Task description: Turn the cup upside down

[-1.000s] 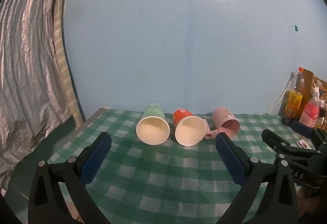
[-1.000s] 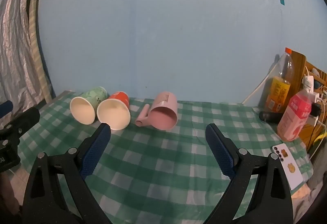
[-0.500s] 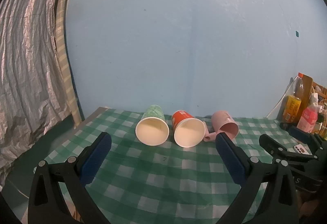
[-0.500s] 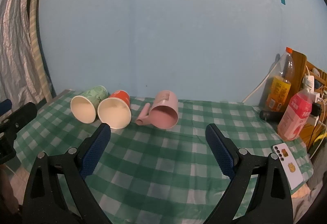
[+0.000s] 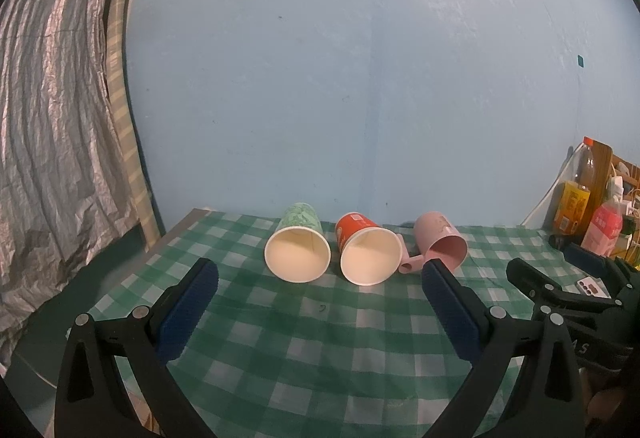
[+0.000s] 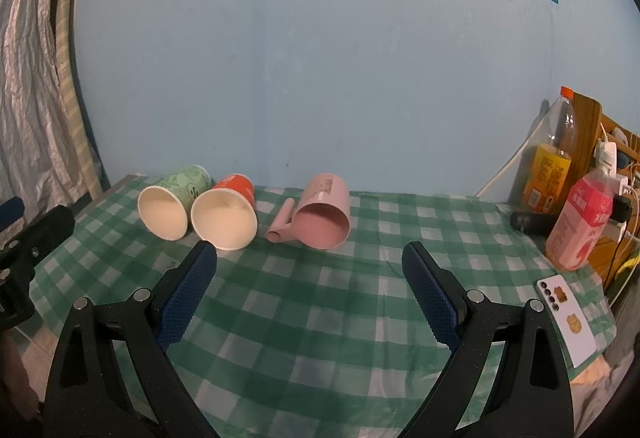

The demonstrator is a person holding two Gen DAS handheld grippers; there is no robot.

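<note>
Three cups lie on their sides on the green checked tablecloth (image 5: 312, 334), mouths toward me. A green paper cup (image 5: 299, 247) is at the left, a red paper cup (image 5: 368, 253) in the middle, and a pink plastic mug (image 5: 440, 246) with a handle at the right. They also show in the right wrist view: green cup (image 6: 170, 198), red cup (image 6: 226, 212), pink mug (image 6: 322, 216). My left gripper (image 5: 316, 278) is open and empty, short of the paper cups. My right gripper (image 6: 310, 262) is open and empty, just short of the pink mug.
A blue wall stands behind the table. At the right edge stand an orange drink bottle (image 6: 550, 166), a pink bottle (image 6: 580, 226), a dark object (image 6: 530, 224), cables and a phone (image 6: 568, 318). A silver curtain (image 5: 48, 118) hangs at the left.
The left gripper has pulled back and risen a little, so the cups look slightly smaller. The right gripper has hardly moved. The cups have not moved.
</note>
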